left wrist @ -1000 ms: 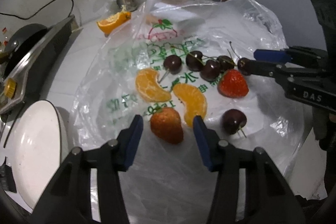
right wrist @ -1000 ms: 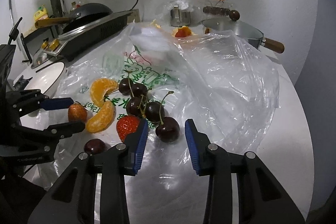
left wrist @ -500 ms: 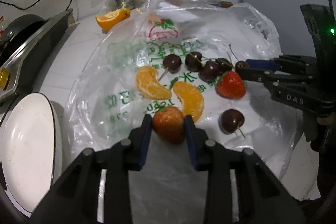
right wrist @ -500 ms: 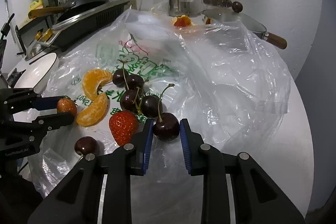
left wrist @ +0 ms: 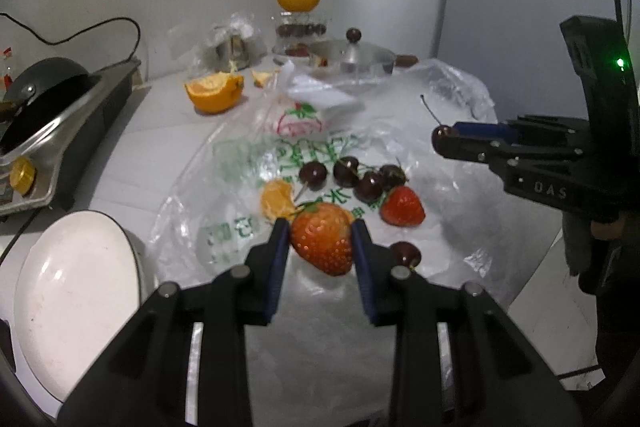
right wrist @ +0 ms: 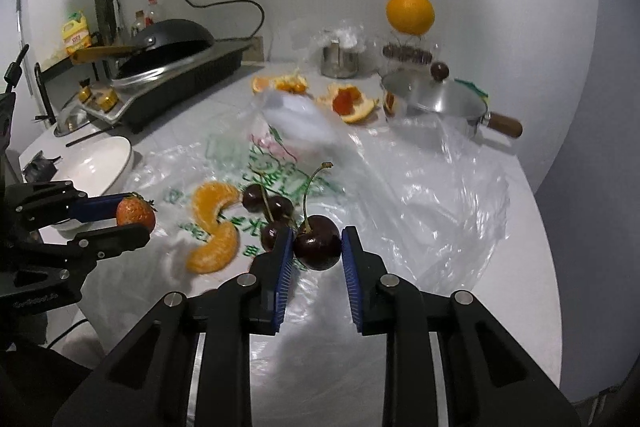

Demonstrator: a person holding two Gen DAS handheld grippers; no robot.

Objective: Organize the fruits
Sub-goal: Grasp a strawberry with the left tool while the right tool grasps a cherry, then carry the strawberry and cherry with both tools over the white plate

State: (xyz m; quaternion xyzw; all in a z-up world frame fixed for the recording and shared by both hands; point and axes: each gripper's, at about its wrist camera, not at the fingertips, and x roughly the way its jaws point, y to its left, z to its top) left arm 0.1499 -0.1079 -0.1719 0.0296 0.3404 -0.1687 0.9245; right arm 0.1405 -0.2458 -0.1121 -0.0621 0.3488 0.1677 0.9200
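Both grippers are black with silver screws and blue-padded fingers (left wrist: 362, 255); white lettering marks one.

Plastic bag (right wrist: 420, 211) spread on table (right wrist: 532, 267). On bag, centre: 2 mandarin segments (right wrist: 212, 227), cherry cluster (right wrist: 272, 207) just right of them. Bowl (right wrist: 100, 163) left, off bag. Stove (right wrist: 176, 83) far left, wok (right wrist: 172, 39) on it. Pot (right wrist: 436, 103) far right. Peel (right wrist: 352, 103) between stove and pot. Whole orange (right wrist: 410, 11) atop stand behind pot.
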